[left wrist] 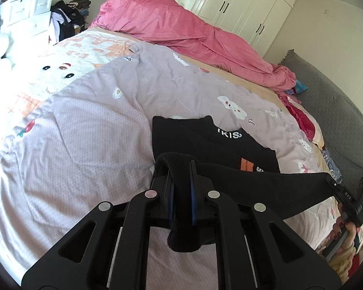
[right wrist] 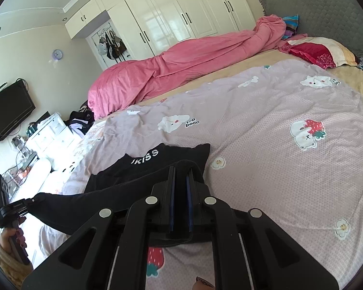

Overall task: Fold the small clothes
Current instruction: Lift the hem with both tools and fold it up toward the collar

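Observation:
A small black garment (left wrist: 205, 142) with white lettering and an orange patch lies partly folded on the lilac bed cover (left wrist: 84, 130). My left gripper (left wrist: 181, 166) is shut on one corner of its near edge, and the cloth stretches to the right to my right gripper (left wrist: 336, 186). In the right wrist view my right gripper (right wrist: 181, 171) is shut on the other corner of the black garment (right wrist: 142, 164), and my left gripper (right wrist: 29, 203) shows at the far left holding the taut edge.
A rolled pink duvet (left wrist: 181, 29) lies along the far side of the bed. A red pillow (right wrist: 312, 50) and grey headboard (right wrist: 326, 9) are at the bed's head. White drawers (left wrist: 29, 12), a clothes pile (left wrist: 70, 17) and wardrobes (right wrist: 169, 17) stand beyond.

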Available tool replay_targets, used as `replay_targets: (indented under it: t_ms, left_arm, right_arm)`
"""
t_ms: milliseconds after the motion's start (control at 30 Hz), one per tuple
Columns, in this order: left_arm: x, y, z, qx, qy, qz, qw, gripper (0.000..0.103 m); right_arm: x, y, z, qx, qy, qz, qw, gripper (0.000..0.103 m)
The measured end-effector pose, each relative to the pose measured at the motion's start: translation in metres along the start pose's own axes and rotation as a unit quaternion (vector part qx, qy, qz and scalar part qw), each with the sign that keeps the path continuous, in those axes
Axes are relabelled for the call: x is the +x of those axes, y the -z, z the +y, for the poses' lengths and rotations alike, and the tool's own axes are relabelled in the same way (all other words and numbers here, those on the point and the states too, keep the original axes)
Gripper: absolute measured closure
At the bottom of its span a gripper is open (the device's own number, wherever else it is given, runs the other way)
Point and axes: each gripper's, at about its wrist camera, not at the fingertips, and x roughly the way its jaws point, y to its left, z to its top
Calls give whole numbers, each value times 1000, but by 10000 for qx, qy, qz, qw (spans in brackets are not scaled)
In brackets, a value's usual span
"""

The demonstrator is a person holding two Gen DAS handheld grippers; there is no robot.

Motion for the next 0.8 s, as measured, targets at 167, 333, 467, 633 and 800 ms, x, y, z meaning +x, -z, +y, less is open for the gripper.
replay_targets:
  t_ms: [167, 333, 467, 633, 800]
  left_arm:
    - [14, -11, 3, 10, -23, 29, 10000, 99]
    - [35, -18, 4, 41, -92, 128, 9999, 99]
    - [54, -24, 6, 41, -152, 224, 9996, 99]
    - [72, -27, 7, 72, -244, 336, 9991, 99]
    - [88, -26, 14, 24, -371, 433, 9984, 98]
  right_arm:
    - [18, -5, -7, 148, -74, 85, 9998, 96]
    - [40, -7, -11, 180, 41, 215, 9996, 96]
    - [55, -6, -13, 144, 144, 315, 9993, 96]
    - [78, -1, -16, 139, 277, 502, 9983, 96]
    - [98, 2, -21, 185, 407, 659, 9968, 95]
